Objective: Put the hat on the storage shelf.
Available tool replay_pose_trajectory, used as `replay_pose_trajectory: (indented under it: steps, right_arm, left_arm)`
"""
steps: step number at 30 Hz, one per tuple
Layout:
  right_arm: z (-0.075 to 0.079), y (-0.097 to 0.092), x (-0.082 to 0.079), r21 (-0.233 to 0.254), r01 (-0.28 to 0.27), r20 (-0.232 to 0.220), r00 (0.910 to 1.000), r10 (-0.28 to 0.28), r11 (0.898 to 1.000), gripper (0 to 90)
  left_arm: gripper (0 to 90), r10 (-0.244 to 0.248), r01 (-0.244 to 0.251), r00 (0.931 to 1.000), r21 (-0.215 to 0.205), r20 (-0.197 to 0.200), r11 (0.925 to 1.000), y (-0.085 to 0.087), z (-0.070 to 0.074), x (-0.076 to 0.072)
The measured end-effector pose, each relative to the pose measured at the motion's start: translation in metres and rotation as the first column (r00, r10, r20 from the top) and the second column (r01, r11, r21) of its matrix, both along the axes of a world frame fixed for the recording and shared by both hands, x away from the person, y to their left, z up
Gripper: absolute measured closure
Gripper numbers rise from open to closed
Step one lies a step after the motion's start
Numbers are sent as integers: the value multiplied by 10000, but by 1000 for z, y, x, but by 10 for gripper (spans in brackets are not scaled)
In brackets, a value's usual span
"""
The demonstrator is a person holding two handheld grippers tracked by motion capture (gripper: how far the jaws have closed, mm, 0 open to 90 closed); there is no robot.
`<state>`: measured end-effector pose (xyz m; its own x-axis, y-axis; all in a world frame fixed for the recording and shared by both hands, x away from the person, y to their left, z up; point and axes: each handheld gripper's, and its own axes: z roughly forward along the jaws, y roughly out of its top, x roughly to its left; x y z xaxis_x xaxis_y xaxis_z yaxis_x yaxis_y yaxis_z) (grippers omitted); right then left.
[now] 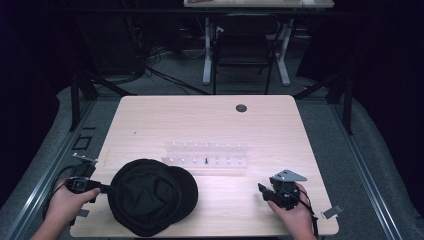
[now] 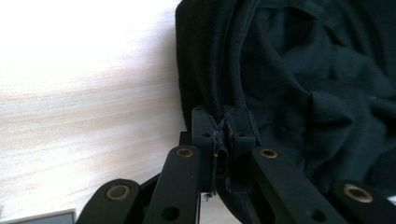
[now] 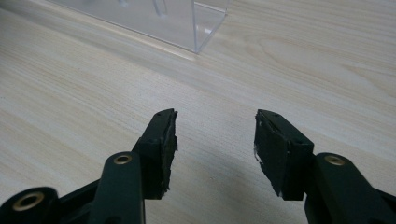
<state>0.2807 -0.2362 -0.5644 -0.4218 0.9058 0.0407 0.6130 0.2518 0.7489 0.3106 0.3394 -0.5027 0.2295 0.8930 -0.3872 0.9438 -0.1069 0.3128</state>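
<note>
Tabletop [image 1: 150, 120]: black cap's [image 1: 150, 196] brim points right.

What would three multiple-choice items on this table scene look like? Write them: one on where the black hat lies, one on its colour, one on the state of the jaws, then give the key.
1. Where does the hat lie on the table?
A. near edge, toward the left
B. far edge, by the round hole
C. on top of the clear rack

2. What colour is the hat?
A. white
B. black
C. red

3. How do the jaws of the two grippers stand?
A. both open
B. left open, right shut on the rack
C. left shut on the hat's edge, right open over bare wood

Key:
1 A: the high view shows it before the clear rack, next to the left gripper.
2 B: its cloth is black in the high view and the left gripper view.
3 C: the left gripper view shows the hat's seam pinched; the right gripper shows a gap.
</note>
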Motion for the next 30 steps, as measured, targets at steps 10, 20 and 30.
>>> replay_pose_trajectory:
  steps: [10, 20, 30]
  right_arm:
    - [0, 0, 0, -51, 5, 2, 10000, -5, 10000, 479]
    - [1, 0, 0, 24, 1, 19, 10000, -2, 10000, 478]
    - [1, -1, -1, 42, 25, 31, 10000, -25, 10000, 477]
  left_arm:
    - [853, -85, 78, 9999, -1021, -60, 9947, 3, 22, -1]
    - [854, -15, -43, 9997, -2365, -245, 9716, 2, 41, -4]
    - [854, -123, 2, 9994, -3398, -335, 9405, -3, 59, -4]
